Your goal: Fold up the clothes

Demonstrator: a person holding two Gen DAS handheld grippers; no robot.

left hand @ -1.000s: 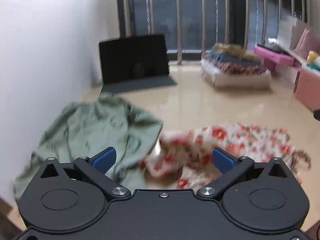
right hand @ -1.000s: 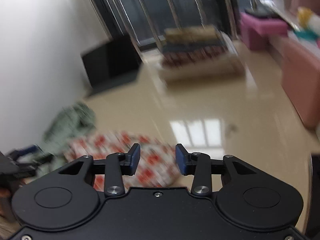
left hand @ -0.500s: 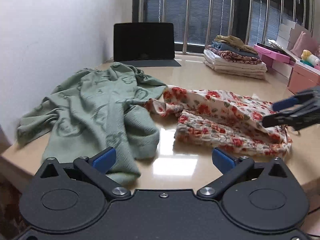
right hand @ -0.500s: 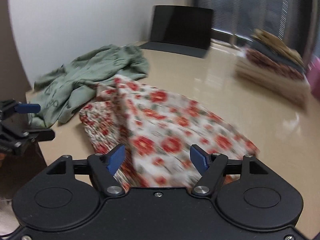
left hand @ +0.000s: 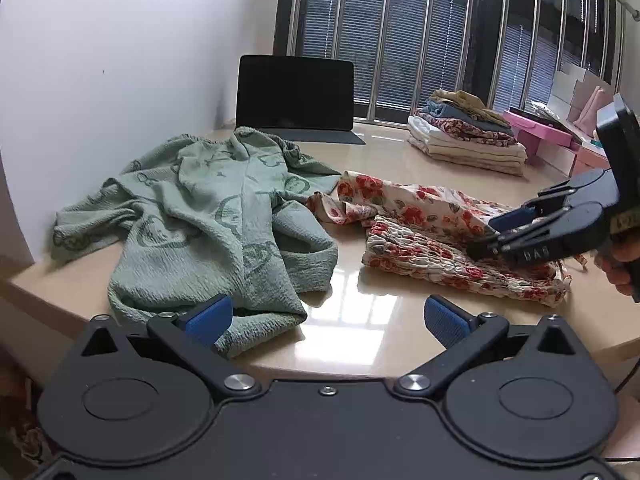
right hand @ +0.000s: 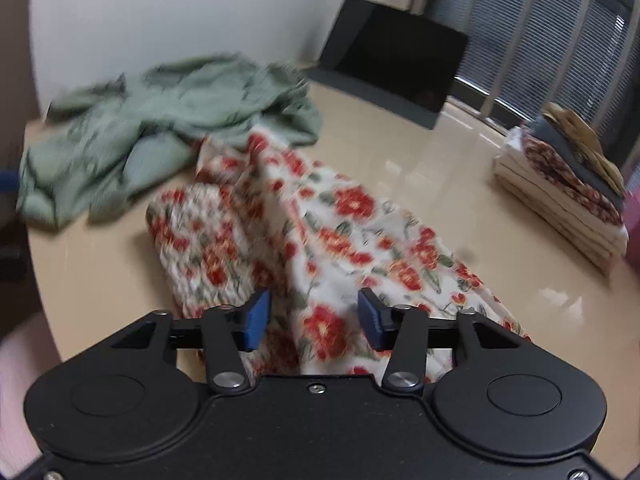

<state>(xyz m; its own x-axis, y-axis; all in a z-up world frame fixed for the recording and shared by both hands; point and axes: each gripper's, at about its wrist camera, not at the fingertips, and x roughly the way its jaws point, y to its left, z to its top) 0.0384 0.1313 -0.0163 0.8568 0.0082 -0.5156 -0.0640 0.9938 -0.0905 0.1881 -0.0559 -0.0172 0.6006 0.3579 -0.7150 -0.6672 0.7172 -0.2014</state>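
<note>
The glossy beige surface point(left hand: 372, 312) carries a crinkled green garment point(left hand: 208, 220) ahead of the wide-spread left gripper point(left hand: 326, 318). The floral dress point(right hand: 320, 240) (smocked, rumpled) lies under the half-open right gripper point(right hand: 314, 316), marked "DAB".

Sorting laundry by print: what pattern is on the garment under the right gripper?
Red flowers with green leaves on white, clearest on the floral garment in the left wrist view.
</note>
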